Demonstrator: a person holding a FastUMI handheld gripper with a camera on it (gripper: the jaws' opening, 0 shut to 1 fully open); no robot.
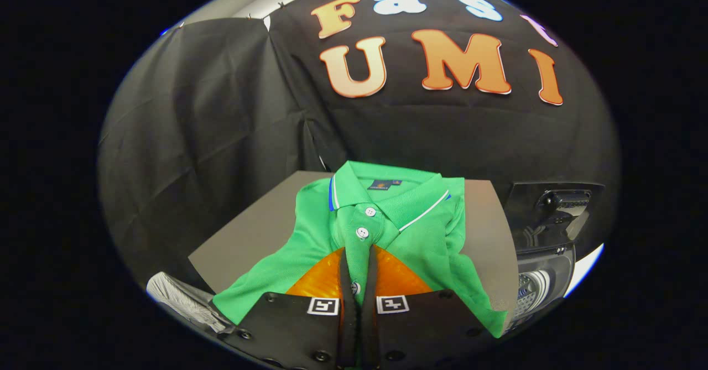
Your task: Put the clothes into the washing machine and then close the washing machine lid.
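Your widest surface is the flat grey table (249,243), matte and smooth, with straight edges. Spread on it is the green polo shirt (426,237), a fine-knit fabric with a white-striped collar, white buttons down the placket and a soft fold along each sleeve. Beside the table, past the shirt's far sleeve, stands the washing machine (545,281), its dark glossy lid (553,207) raised; you can see a ribbed drum wall inside, contents unclear. Your gripper (358,259) has its fingers nearly together, pinching the shirt's placket.
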